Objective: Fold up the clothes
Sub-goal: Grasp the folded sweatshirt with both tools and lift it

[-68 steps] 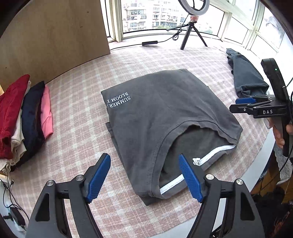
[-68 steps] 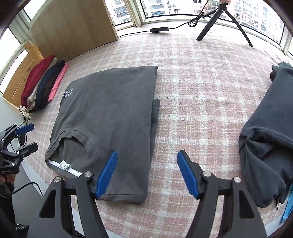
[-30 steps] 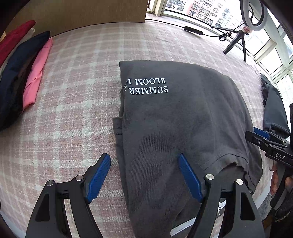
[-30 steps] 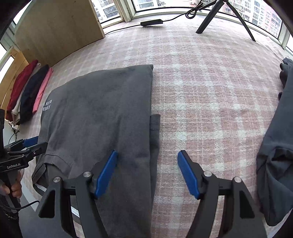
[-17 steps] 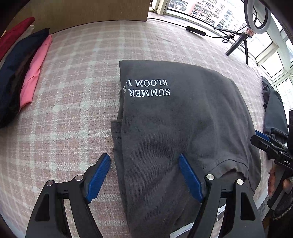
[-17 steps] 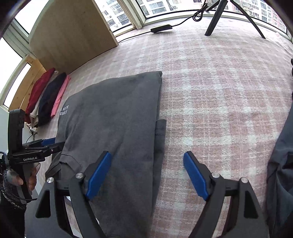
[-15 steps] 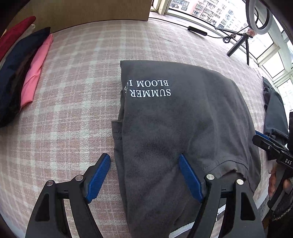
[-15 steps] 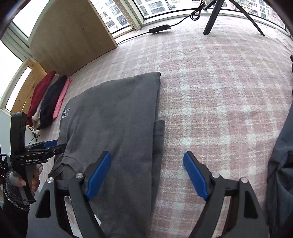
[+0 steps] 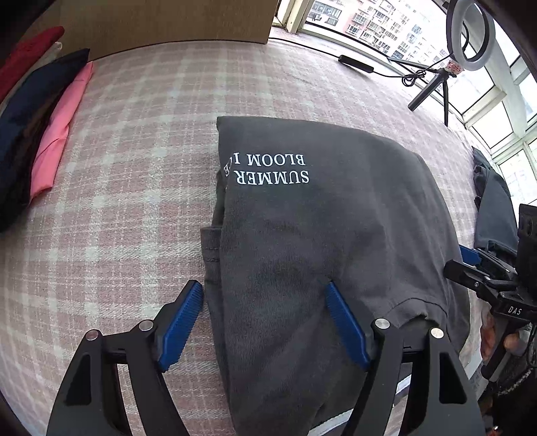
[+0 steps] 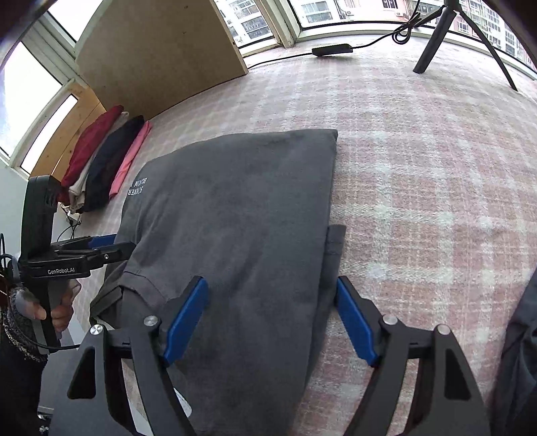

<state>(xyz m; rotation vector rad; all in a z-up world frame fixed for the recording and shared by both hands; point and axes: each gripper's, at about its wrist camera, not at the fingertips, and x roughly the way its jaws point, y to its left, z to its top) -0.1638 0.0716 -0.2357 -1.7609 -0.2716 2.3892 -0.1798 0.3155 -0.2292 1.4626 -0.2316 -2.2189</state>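
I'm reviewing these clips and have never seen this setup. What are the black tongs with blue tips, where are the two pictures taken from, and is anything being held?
There is no robot here: a person holds a handheld two-finger gripper in each hand. Each picture comes from a wide-angle camera on one gripper, looking along its blue-padded fingers. The left gripper films one view, and the right gripper films the other; each also appears at the edge of the other's view.

On the pink plaid cloth lies a partly folded grey T-shirt printed "SUMMER BLOOM". Each gripper straddles one side edge of it near the collar end. Both sets of jaws are closing with shirt fabric between them, but the pads do not press yet, so nothing is held.

A stack of folded clothes lies farther off, a dark garment waits aside, and a ring light stands by the window.
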